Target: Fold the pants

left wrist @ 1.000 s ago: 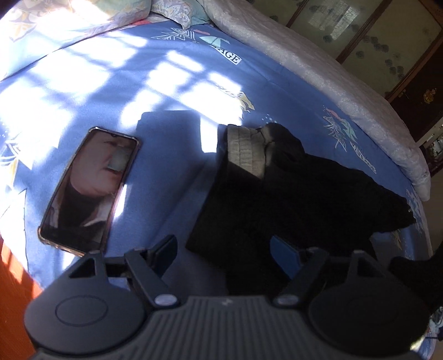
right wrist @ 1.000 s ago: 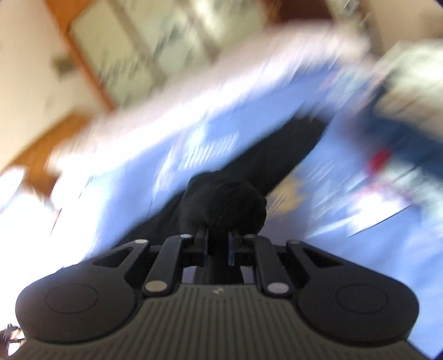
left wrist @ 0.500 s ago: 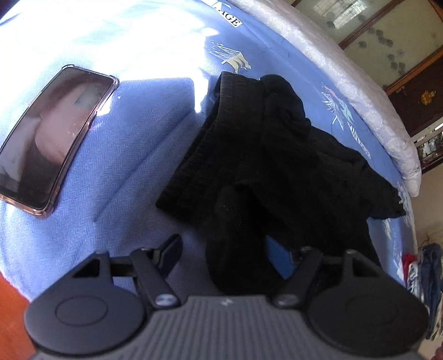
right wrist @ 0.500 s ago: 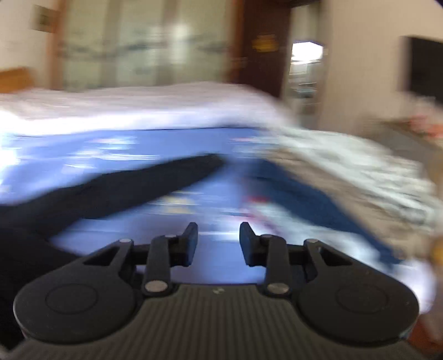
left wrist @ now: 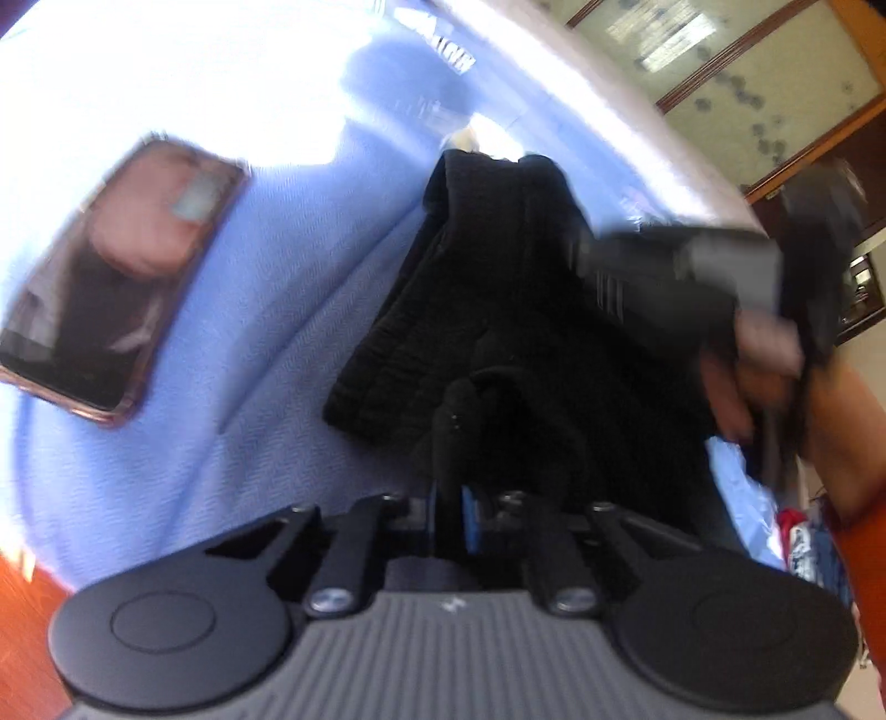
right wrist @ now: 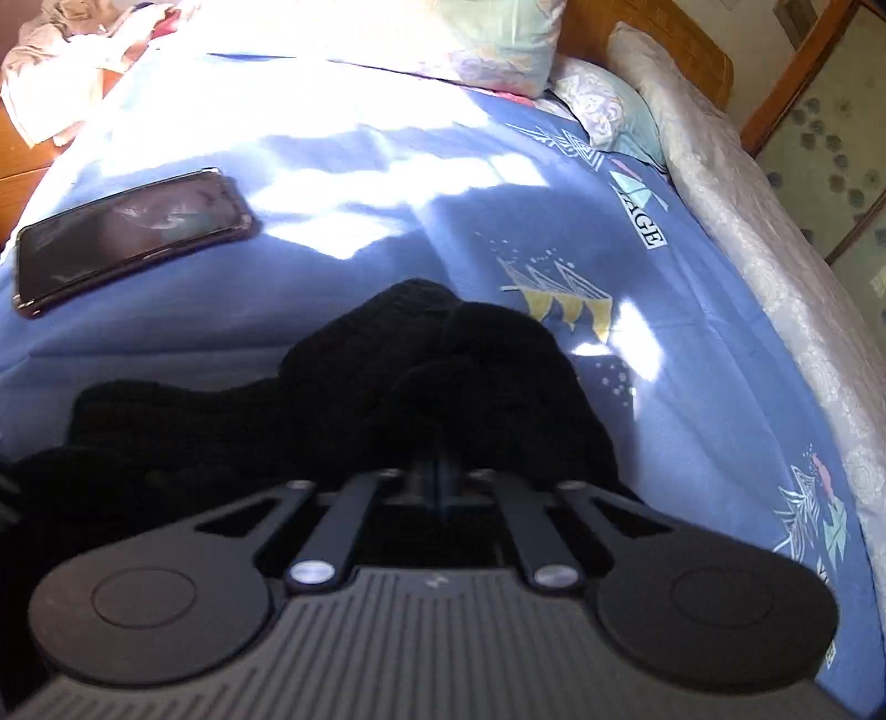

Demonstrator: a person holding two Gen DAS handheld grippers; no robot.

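Note:
Black pants lie bunched on the blue bedsheet. My left gripper is shut on a fold of the pants at their near edge. The right gripper's body and the hand holding it show blurred over the pants' right side in the left wrist view. In the right wrist view the pants fill the lower middle. My right gripper is shut on a bunch of their fabric.
A phone lies on the sheet left of the pants; it also shows in the right wrist view. Pillows lie at the bed's head. A white quilt runs along the far side. The wooden floor lies below the bed's edge.
My left gripper has closed on a fold of the pants. My right gripper let go of the pants, swung round and has shut on them again from the other side.

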